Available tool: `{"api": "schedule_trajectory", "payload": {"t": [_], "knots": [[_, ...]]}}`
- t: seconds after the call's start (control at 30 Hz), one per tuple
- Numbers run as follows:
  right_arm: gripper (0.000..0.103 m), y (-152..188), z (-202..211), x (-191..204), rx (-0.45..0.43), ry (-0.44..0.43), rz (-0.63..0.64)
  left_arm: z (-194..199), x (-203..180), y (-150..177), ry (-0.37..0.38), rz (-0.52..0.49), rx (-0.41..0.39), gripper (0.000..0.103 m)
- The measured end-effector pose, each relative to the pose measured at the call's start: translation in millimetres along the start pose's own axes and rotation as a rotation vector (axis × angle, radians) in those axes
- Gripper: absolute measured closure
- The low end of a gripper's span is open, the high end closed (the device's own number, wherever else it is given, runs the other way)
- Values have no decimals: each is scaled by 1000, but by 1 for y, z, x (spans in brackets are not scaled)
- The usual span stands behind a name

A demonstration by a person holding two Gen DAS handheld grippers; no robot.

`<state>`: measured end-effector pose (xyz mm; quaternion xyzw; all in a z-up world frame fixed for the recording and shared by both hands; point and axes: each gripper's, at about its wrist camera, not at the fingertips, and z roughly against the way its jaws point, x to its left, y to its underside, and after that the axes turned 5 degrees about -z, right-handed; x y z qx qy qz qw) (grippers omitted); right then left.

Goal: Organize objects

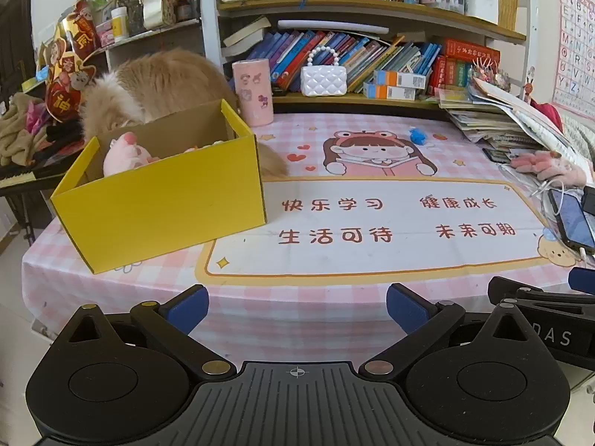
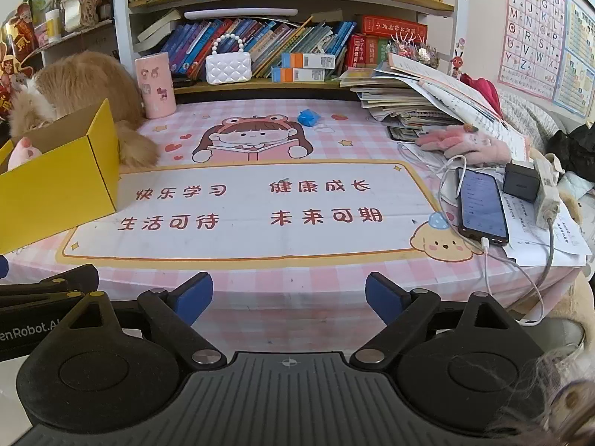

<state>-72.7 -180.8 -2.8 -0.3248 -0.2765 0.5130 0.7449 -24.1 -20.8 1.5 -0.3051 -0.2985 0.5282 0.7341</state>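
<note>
1. Yellow box (image 1: 160, 200): an open cardboard box on the left part of the table (image 1: 334, 297), the landmark for all places below. Its walls look thin and stiff; it is probably light and would slide if pushed from one side.
2. Pink plush toy (image 1: 124, 154): lies inside the yellow box, at its left end. It appears soft and light, safe to squeeze anywhere on the body.
3. Blue object (image 2: 308, 117): a small crumpled-looking item well to the right of the yellow box, toward the back of the table. What it is cannot be told; it looks light and yielding, so a pinch across its middle should hold.
4. Pink gloves (image 2: 461, 141): fuzzy and limp, far right of the yellow box, touching the pile of books (image 2: 416, 104). Likely to drape; best taken at the bunched middle.
5. Phone (image 2: 481, 204): far right of the yellow box, with a cable (image 2: 491, 278) plugged in. Rigid, smooth and fragile; the cable would drag.
6. Pink cup (image 1: 253, 91): stands upright just behind the yellow box; probably stiff and smooth, so grip low on the wall.
7. Left gripper (image 1: 297, 306): fingers spread wide, holding nothing, at the near table edge, right of the yellow box.
8. Right gripper (image 2: 289, 297): fingers likewise wide apart and empty, further right of the yellow box.
</note>
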Motion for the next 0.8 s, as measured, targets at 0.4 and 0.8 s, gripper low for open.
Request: {"api": "schedule_trajectory", "payload": {"t": [0.4, 0.8], "knots": [[14, 0, -4, 3, 11, 8, 14, -5, 0, 0, -36, 2, 23, 0], [10, -11, -21, 7, 37, 2, 55, -23, 3, -5, -72, 49, 65, 0]]}}
